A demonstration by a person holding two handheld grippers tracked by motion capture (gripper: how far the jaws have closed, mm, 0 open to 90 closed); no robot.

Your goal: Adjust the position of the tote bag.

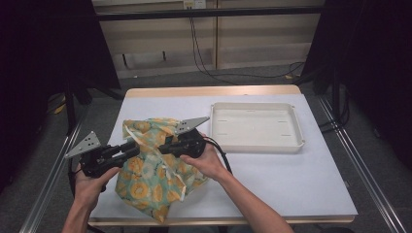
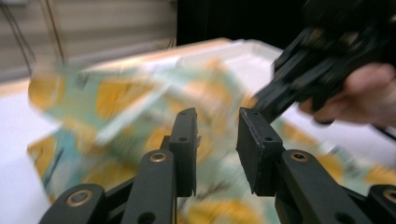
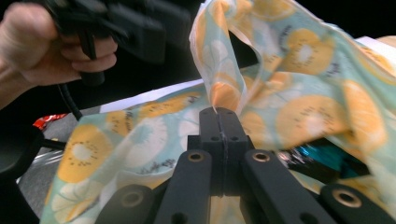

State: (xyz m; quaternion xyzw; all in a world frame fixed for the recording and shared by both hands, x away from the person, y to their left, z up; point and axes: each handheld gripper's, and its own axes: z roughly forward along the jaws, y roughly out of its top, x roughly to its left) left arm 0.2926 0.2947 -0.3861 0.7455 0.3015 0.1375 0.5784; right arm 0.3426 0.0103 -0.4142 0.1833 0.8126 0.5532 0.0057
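Observation:
A cloth bag (image 1: 145, 179) printed with yellow fruit slices on pale teal lies crumpled on the white table's front left. My right gripper (image 1: 163, 145) reaches over it from the right. Its jaws are pressed together on a raised fold of the cloth bag (image 3: 224, 93). My left gripper (image 1: 136, 148) comes in from the left, level with the bag's upper edge. In the left gripper view its jaws (image 2: 217, 140) stand apart, with blurred fabric (image 2: 116, 107) beyond them and the right gripper (image 2: 317, 70) at the upper right.
A shallow white tray (image 1: 255, 127) sits at the back right of the white table (image 1: 291, 179). Something shiny and teal (image 3: 322, 154) shows under the lifted fabric. Dark curtains flank the table, and cables run along the floor behind it.

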